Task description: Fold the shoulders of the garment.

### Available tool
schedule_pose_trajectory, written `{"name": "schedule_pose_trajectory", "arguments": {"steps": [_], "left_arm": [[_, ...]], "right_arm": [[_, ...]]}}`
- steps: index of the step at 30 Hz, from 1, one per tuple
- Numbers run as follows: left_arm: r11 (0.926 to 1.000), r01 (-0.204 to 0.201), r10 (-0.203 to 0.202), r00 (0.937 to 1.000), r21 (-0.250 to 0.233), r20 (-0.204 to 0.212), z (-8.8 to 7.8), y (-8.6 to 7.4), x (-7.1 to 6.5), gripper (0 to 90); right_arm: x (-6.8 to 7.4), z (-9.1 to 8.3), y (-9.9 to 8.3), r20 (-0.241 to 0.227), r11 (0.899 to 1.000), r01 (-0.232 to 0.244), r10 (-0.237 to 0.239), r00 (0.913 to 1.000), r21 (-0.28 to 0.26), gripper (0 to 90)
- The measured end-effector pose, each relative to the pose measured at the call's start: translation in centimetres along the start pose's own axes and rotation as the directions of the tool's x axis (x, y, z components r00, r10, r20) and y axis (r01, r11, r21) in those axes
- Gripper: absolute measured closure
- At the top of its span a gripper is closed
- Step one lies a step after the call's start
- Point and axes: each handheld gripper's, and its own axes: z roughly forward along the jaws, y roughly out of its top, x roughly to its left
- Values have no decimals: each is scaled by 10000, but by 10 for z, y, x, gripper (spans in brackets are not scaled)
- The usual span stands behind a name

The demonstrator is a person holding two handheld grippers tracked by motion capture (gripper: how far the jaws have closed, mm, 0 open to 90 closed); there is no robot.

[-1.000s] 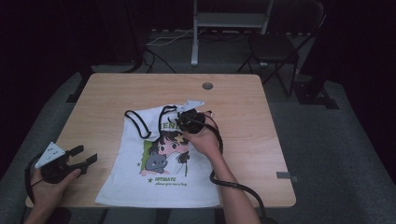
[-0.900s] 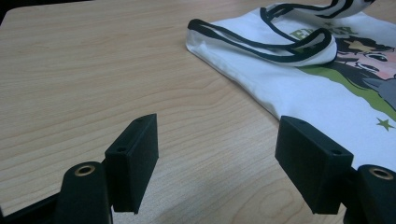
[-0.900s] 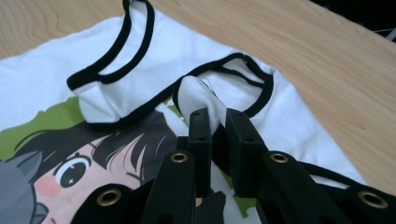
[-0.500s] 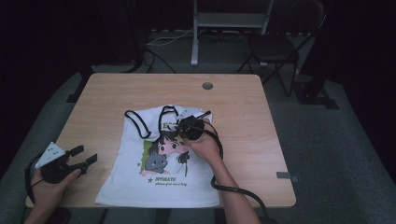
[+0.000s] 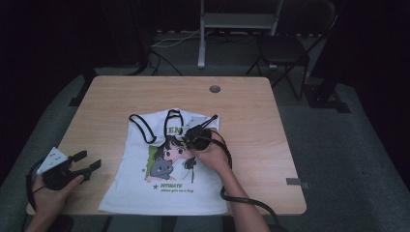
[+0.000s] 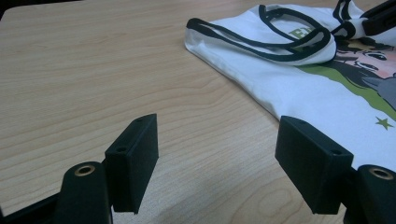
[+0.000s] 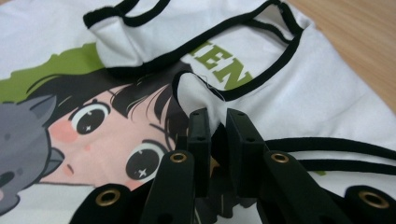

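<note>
— T-shirt point(image 5: 145, 179) lies where?
— Flat on the wooden table point(image 5: 251, 111), cartoon print up, black-trimmed sleeves at the far end.
— And the left gripper point(image 5: 82, 163)?
— Near the table's left edge, just beside the shirt, jaws apart, nothing between them.
— The right gripper point(image 7: 215, 122)?
— Over the print, jaws pinched together on a fold of the white fabric.
</note>
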Motion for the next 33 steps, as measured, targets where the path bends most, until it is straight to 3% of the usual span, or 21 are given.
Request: {"name": "schedule_pose_trajectory", "arguments": {"steps": [12,18,22,23,26,29,31,33], "left_arm": [[10000,2,-2,10000,5,29,0,0,-1,296],[10000,-28,28,10000,12,39,0,0,-1,296],[10000,-30,30,10000,-1,53,0,0,-2,297],[10000,-46,46,10000,18,69,0,0,-1,297],[10000,-35,35,10000,7,78,0,0,-2,296],[10000,-30,30,10000,6,82,0,0,-2,296],[10000,-34,34,10000,16,78,0,0,-1,297],[10000,-64,64,9999,-7,85,0,0,-1,296]], "right_arm": [[5,2,-10,-310,9986,341,-328,9990,414,763],[4,-5,-8,-857,9954,632,-570,9947,715,684],[0,-12,-4,-1153,9976,398,-330,9928,571,617],[-4,-15,-1,-1238,9997,17,13,9923,241,557],[-12,-13,5,-883,9960,-871,849,9925,-209,489],[-17,-2,9,-60,9863,-1649,1649,9863,-40,405],[-17,9,9,418,9846,-1733,1722,9842,241,379],[-15,18,8,748,9869,-1486,1438,9868,630,377]]}}
